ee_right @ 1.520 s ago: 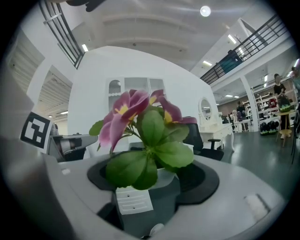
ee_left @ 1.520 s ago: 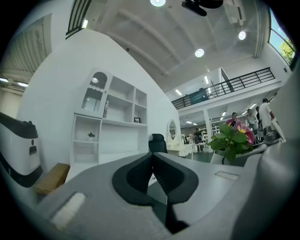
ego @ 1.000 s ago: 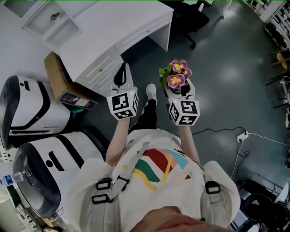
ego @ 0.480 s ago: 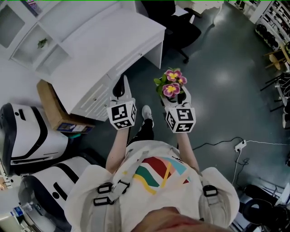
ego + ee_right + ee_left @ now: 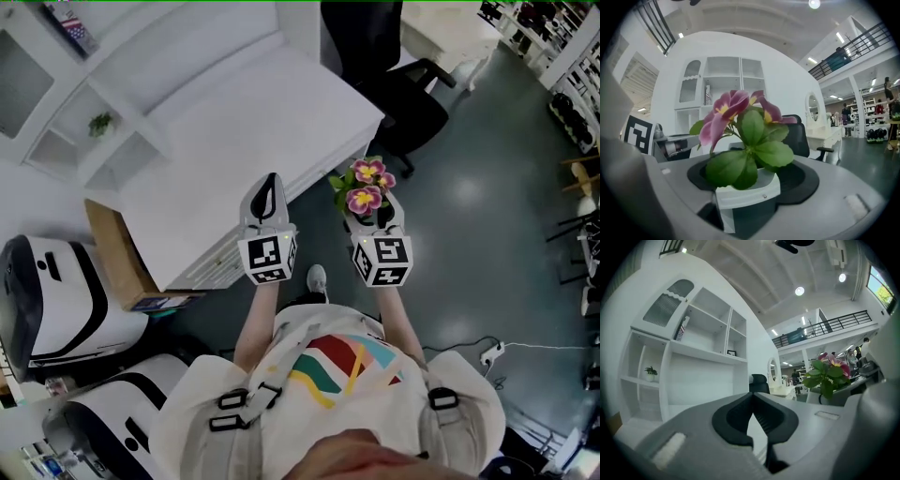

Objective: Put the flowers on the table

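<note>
Right claw clamped on white pot of pink flowers, held over floor just beside desk edge. Left claw closed, empty. Risk: pot could clip desk edge and tip on set-down.

The flowers sit between the jaws of the right hand-held gripper, over the floor just right of the tabletop. The left hand-held gripper lies beside them to the left, tip over the tabletop's near edge. A chair stands behind the flowers. Shelves rise behind the tabletop; a box sits at its near left.
</note>
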